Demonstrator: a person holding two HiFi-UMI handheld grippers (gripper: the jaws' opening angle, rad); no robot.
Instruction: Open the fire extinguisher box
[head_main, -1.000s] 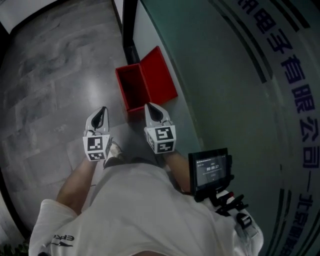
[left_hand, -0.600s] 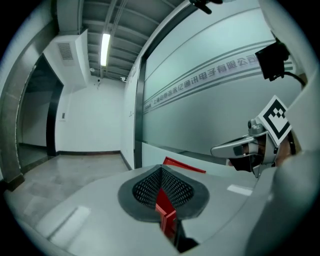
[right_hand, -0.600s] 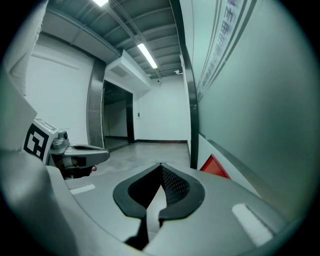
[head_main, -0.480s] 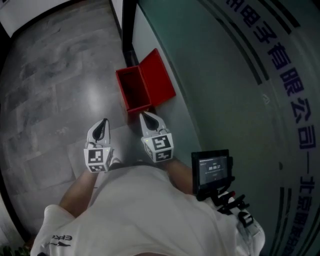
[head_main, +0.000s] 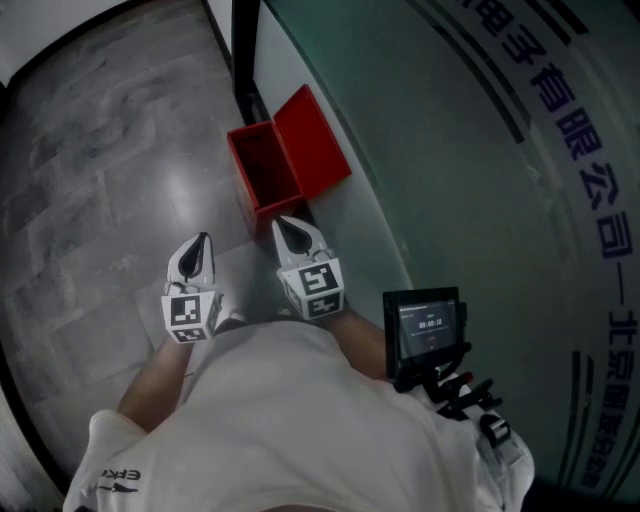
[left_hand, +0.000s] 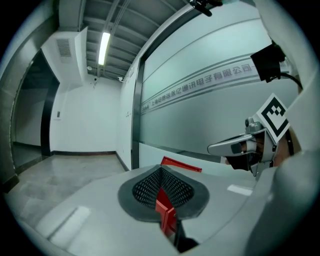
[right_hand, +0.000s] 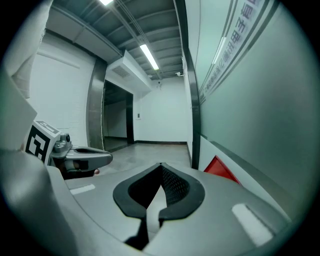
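On the floor (head_main: 120, 150), at the foot of the glass wall (head_main: 430, 150): red fire extinguisher box (head_main: 265, 170), open, lid (head_main: 315, 140) leaning back against the glass, interior exposed. Just short of its near end, right gripper (head_main: 283, 224), jaws closed on nothing. Beside it and farther from the box, left gripper (head_main: 203, 242), jaws likewise together and empty.

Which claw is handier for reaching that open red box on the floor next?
The right, probably. The right claw points at the red box, its tip just short of the near edge, on the raised lid's side. The left claw sits off to the left over the floor.
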